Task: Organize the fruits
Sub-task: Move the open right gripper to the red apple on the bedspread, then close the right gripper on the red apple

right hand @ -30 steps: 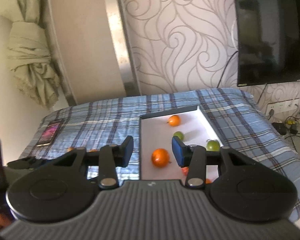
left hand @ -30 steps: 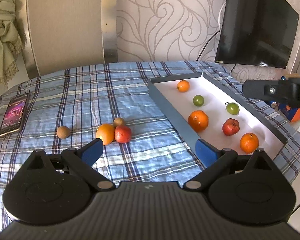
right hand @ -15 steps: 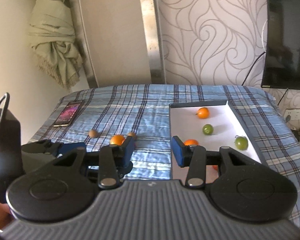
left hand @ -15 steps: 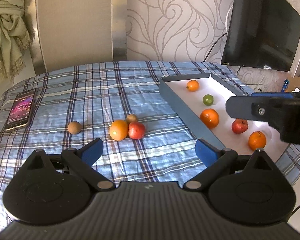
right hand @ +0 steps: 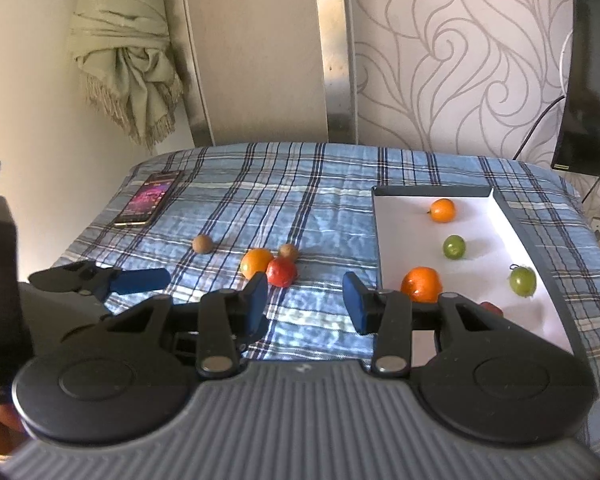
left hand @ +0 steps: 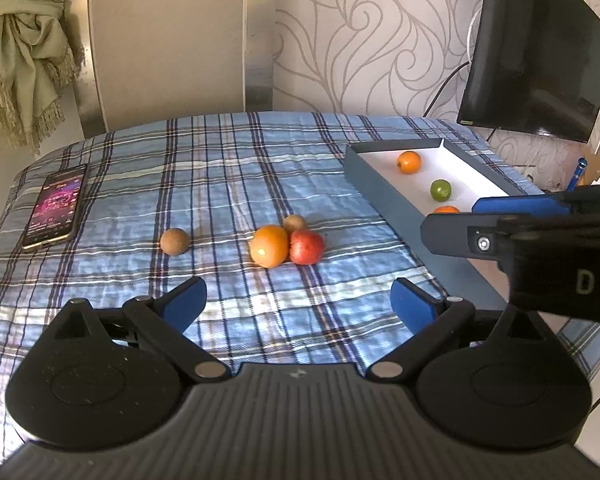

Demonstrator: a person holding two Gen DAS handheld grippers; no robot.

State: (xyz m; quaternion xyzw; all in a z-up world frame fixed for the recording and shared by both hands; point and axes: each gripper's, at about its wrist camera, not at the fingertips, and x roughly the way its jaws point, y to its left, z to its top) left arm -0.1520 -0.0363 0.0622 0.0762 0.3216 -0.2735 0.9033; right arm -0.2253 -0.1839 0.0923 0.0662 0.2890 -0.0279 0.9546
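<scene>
Loose on the plaid cloth lie an orange [left hand: 269,245], a red apple [left hand: 307,246] touching it, a small brown fruit [left hand: 294,224] behind them and another brown fruit [left hand: 174,241] to the left. My left gripper [left hand: 299,304] stands open and empty just short of them. The right wrist view shows the same orange [right hand: 256,261] and apple [right hand: 281,272] just beyond my right gripper [right hand: 306,300], whose jaws are apart with nothing between. A dark-walled white tray [right hand: 432,191] on the right holds several oranges, green fruits and a partly hidden red one.
A lit phone [left hand: 56,206] lies at the cloth's far left edge. A wall-mounted TV [left hand: 536,48] hangs behind the tray, and a tied curtain [right hand: 124,52] hangs at the back left. The right gripper's body [left hand: 560,264] covers the tray's near part.
Both views have swung left, so the loose fruits now sit nearer the middle. The right gripper has come further left across the tray. Neither gripper's jaws changed.
</scene>
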